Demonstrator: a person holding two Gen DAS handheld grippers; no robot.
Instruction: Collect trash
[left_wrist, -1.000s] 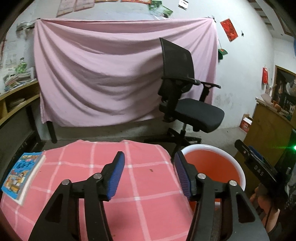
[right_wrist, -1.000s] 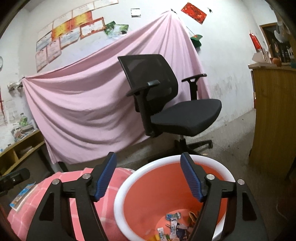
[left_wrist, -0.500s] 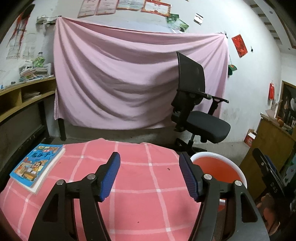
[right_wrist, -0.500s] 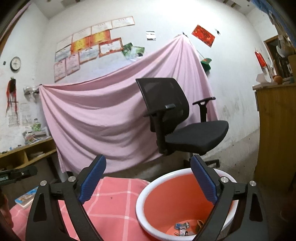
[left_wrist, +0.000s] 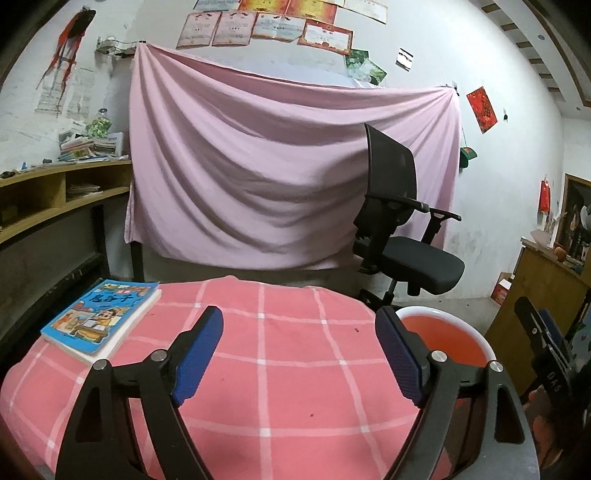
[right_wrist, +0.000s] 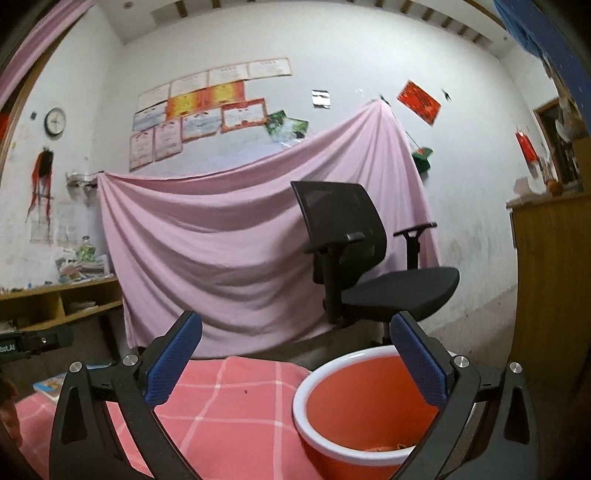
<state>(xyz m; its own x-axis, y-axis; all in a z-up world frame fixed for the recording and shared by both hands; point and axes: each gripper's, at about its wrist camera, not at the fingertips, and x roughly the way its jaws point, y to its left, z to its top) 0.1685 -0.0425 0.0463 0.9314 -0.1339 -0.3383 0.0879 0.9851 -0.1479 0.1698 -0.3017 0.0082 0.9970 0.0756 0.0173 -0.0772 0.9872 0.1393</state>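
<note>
An orange bin with a white rim (right_wrist: 354, 402) stands beside the table at its right; the same bin (left_wrist: 443, 332) shows low right in the left wrist view. Its contents are almost hidden now. My left gripper (left_wrist: 299, 332) hovers over the pink checked tablecloth (left_wrist: 288, 369), jaws opening, nothing between them. My right gripper (right_wrist: 295, 343) is held level above the table's edge and the bin, jaws still opening, wide apart and empty. No loose trash shows on the cloth.
A blue picture book (left_wrist: 99, 317) lies at the table's far left corner. A black office chair (left_wrist: 402, 236) stands behind the bin before a pink hanging sheet (left_wrist: 277, 177). Wooden shelves (left_wrist: 55, 195) run along the left, a wooden cabinet (right_wrist: 550, 295) on the right.
Both grippers have drawn back from the bin and tilted upward, so more wall shows. Their jaws have spread wider. The trash inside the bin has dropped out of sight.
</note>
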